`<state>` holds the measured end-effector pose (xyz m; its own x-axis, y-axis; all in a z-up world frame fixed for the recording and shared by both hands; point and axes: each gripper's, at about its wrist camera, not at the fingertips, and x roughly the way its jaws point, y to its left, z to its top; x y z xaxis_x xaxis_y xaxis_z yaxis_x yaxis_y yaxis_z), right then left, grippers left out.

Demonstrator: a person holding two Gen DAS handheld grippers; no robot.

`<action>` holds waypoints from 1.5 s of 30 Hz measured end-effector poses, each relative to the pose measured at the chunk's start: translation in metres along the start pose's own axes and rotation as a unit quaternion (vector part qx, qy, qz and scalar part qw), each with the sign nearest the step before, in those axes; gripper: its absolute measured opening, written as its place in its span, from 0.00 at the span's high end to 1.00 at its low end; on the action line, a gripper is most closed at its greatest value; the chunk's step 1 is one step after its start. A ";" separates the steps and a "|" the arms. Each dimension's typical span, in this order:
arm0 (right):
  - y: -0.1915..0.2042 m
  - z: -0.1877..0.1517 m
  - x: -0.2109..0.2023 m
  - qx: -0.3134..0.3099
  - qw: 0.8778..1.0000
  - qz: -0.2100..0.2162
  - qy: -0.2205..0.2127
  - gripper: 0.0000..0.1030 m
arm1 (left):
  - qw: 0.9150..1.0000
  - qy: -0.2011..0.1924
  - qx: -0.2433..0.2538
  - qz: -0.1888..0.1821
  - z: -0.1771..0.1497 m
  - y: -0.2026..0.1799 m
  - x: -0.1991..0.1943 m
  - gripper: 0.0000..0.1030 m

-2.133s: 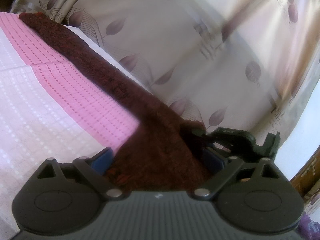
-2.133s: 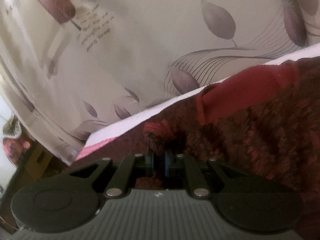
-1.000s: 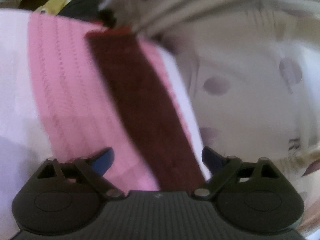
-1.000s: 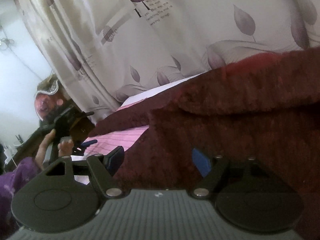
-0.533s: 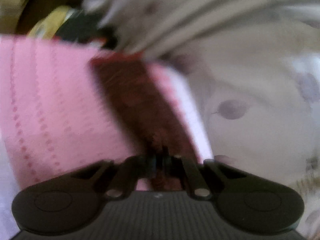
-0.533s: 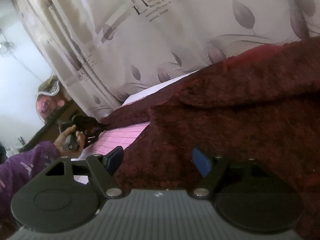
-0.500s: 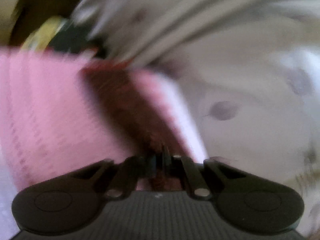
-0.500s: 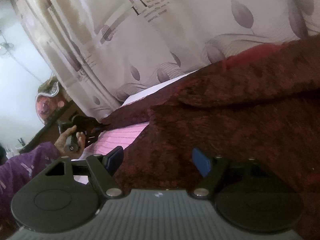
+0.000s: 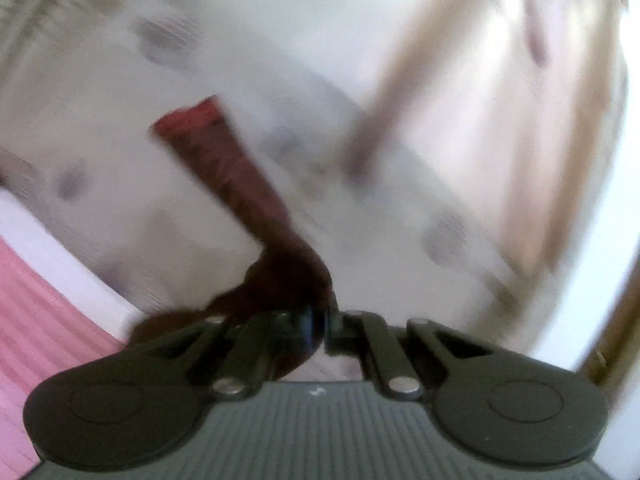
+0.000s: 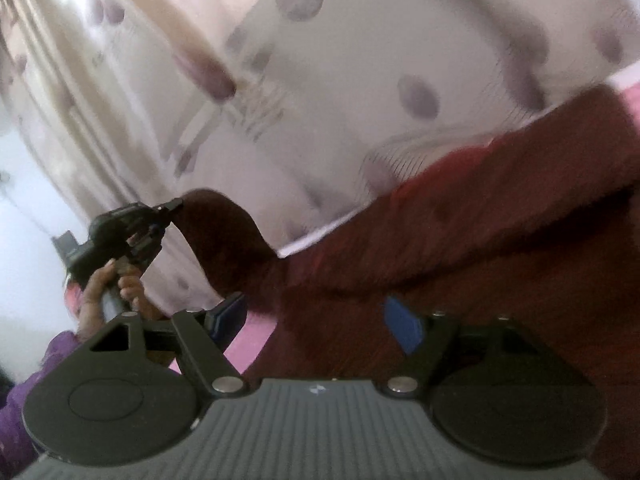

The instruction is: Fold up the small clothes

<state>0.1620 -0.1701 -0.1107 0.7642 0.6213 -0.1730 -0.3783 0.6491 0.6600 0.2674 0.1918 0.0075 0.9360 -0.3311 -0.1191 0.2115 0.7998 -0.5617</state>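
A dark maroon fuzzy sweater [image 10: 480,248] lies spread on the pink bed cover [image 10: 256,336]. My left gripper [image 9: 324,320] is shut on its long sleeve [image 9: 224,168], which hangs raised in the air with its red cuff at the far end. In the right wrist view that left gripper [image 10: 176,203] holds the sleeve [image 10: 224,232] up at the left. My right gripper [image 10: 314,314] hovers over the sweater's body; its jaws are opening, the fabric shows between the blue pads, and the pads do not press on it.
A pale curtain with leaf prints [image 9: 360,60] hangs close behind the bed. The pink cover [image 9: 36,320] runs off to the left. A person's hand [image 10: 112,284] and purple sleeve [image 10: 24,400] are at the left of the right wrist view.
My left gripper closed on the sleeve, then swung up and away, lifting the sleeve off the bed. The right gripper shifted a little and rolled, staying open.
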 end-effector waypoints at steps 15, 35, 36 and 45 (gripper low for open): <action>-0.081 0.030 -0.068 0.057 0.994 -0.060 -0.073 0.22 | 0.935 0.209 0.287 -0.015 -0.184 -0.122 0.100 0.84; -0.105 0.101 -0.002 0.005 0.989 -0.144 0.032 0.43 | 0.990 0.098 0.090 0.052 -0.131 -0.004 0.004 0.08; -0.108 0.099 0.006 0.006 0.987 -0.154 0.046 0.44 | 0.992 0.092 0.068 0.051 -0.134 0.005 0.001 0.08; -0.076 0.100 0.002 -0.083 0.984 -0.157 -0.019 0.88 | 0.996 0.067 -0.003 0.055 -0.139 0.029 -0.009 0.08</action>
<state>0.2446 -0.2624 -0.0881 0.8749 0.3640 -0.3193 -0.1984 0.8711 0.4493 0.2260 0.1482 -0.1210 0.9075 -0.3064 -0.2873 0.1084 0.8318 -0.5444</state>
